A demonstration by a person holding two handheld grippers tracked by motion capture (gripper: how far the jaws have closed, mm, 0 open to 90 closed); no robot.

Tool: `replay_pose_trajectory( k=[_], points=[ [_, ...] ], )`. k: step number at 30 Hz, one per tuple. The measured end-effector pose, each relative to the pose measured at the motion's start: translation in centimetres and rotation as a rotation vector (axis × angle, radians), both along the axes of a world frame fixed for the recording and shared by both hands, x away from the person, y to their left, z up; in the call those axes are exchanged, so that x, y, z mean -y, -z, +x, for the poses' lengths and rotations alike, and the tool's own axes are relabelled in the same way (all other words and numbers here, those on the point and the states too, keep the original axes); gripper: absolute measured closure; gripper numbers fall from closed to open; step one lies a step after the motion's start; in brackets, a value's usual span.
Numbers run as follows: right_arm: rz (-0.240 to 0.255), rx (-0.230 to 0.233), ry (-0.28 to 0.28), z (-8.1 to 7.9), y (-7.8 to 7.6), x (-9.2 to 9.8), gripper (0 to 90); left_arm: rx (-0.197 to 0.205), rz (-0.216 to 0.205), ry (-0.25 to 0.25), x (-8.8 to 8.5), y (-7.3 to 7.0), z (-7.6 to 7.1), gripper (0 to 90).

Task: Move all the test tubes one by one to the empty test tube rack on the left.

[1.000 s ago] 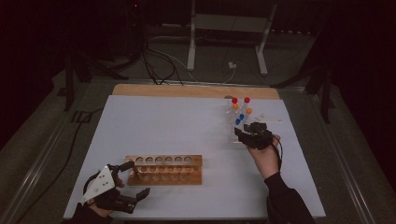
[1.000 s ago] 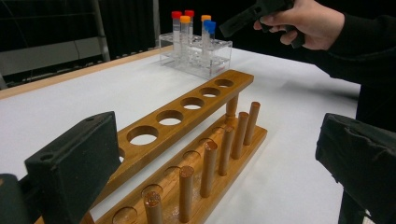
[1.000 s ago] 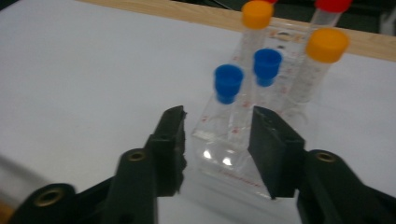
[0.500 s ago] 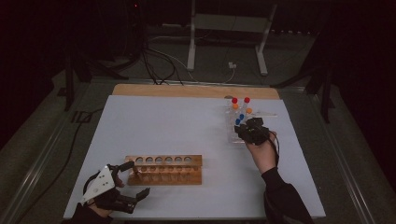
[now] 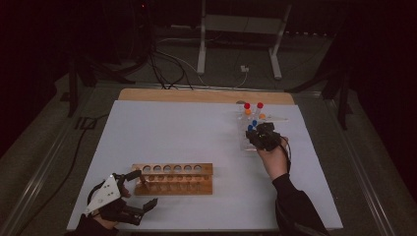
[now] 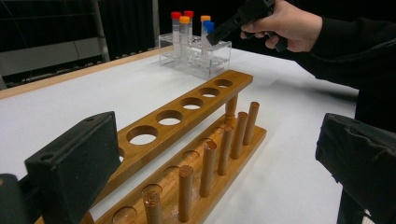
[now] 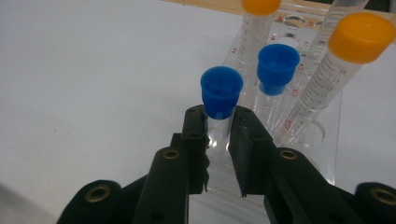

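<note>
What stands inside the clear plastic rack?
The clear plastic rack holds capped tubes: red, orange and blue. The right hand-held gripper clamps one blue-capped tube, covering its lower part.

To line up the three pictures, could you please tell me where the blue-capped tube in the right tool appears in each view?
High view: blue-capped tube right of centre, at the right tool.
Left gripper view: top centre, under that tool.
Right gripper view: centre, between the pads.
Shared landmark: clear rack.

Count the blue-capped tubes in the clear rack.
2: one blue-capped tube clamped just below its cap by the right gripper, the second standing just behind it. None seems hidden.
</note>
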State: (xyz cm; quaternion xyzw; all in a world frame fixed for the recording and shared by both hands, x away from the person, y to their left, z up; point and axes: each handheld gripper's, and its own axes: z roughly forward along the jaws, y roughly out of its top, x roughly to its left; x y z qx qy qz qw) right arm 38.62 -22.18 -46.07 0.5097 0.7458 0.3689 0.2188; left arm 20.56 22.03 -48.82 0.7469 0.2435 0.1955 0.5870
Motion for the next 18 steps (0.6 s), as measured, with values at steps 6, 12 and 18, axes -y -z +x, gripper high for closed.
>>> replay_pose_trajectory(
  k=[6, 12, 18],
  points=[
    [-0.029, 0.012, -0.008, -0.08, 0.0, -0.26, 76.3, -0.002, 0.003, -0.004, 0.0, 0.01, 0.01, 0.6],
    [-0.053, 0.039, -0.012, -0.37, -0.25, -0.49, 76.4, 0.0, -0.002, -0.001, -0.01, 0.0, -0.02, 0.6],
    [-0.057, 0.062, -0.031, -0.7, -0.9, -0.28, 76.4, 0.0, -0.002, -0.003, -0.03, 0.0, -0.02, 0.6]
  ],
)
